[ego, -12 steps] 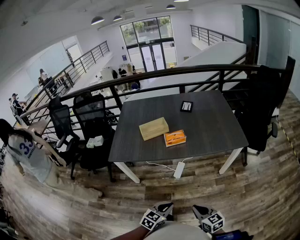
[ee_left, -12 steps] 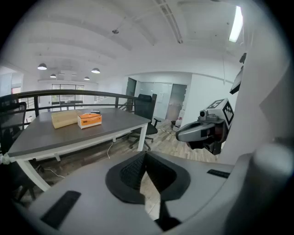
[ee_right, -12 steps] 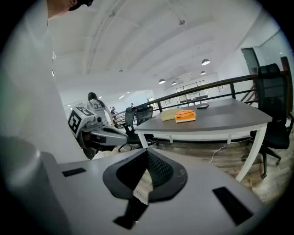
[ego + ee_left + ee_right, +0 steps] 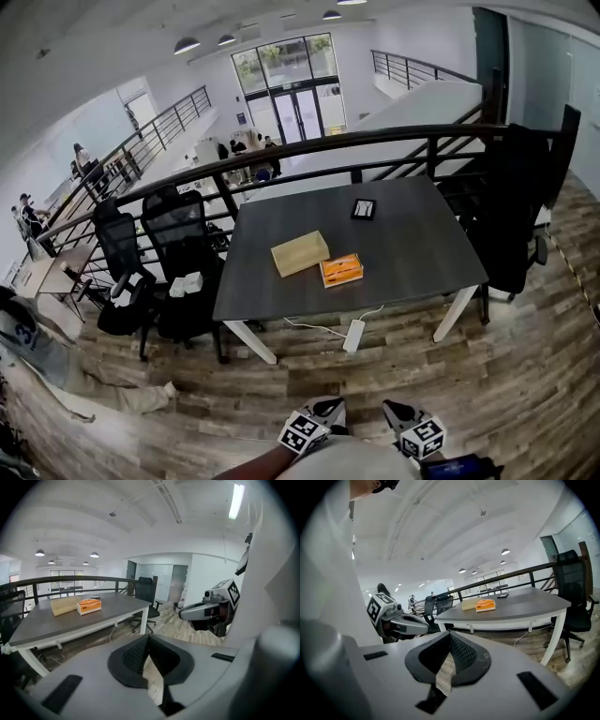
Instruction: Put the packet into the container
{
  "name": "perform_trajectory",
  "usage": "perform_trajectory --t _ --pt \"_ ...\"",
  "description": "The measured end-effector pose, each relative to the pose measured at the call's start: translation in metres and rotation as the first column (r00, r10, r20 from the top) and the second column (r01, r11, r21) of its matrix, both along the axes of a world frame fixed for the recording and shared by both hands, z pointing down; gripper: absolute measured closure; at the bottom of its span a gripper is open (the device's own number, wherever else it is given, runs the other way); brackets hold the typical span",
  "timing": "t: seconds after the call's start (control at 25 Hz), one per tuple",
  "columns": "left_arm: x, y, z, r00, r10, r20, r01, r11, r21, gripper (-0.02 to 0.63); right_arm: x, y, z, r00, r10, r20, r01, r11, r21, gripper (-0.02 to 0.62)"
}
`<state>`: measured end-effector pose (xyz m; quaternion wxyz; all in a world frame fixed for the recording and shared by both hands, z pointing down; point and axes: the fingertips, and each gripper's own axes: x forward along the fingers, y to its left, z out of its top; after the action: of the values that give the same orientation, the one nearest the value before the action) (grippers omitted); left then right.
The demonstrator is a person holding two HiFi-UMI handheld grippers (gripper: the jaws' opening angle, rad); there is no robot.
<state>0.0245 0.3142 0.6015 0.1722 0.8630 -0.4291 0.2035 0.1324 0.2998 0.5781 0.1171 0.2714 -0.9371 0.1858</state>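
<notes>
An orange packet (image 4: 341,270) lies flat on the dark table (image 4: 422,253), right beside a tan wooden container (image 4: 300,253). Both my grippers are far from them, held low near my body above the wood floor. My left gripper (image 4: 330,407) and right gripper (image 4: 394,410) point toward the table. In the left gripper view the left gripper (image 4: 149,641) is shut with nothing in it; the packet (image 4: 89,605) and container (image 4: 65,604) show far off. The right gripper (image 4: 450,637) also looks shut and empty, with the packet (image 4: 486,604) and container (image 4: 469,604) distant.
A small black device (image 4: 363,209) lies at the table's far side. A white power strip (image 4: 354,335) lies on the floor under the near edge. Black office chairs (image 4: 183,253) stand left, another chair (image 4: 525,216) right, a railing (image 4: 309,150) behind. A person (image 4: 37,352) bends at the left.
The head view has shifted a little, so the table sits slightly higher and further left. The person at the left has bent lower. Both grippers stay shut and hardly moved.
</notes>
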Motion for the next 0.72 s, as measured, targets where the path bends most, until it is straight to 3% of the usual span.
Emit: perform_trajectory --t 0.72 --pt "-0.013 -0.001 0.005 1.000 -0.017 0.010 0.017 1.000 0.015 0.597 -0.006 -0.006 0.006 0.999 0.044 -0.009 -0.044 0.999 0.003 0.588"
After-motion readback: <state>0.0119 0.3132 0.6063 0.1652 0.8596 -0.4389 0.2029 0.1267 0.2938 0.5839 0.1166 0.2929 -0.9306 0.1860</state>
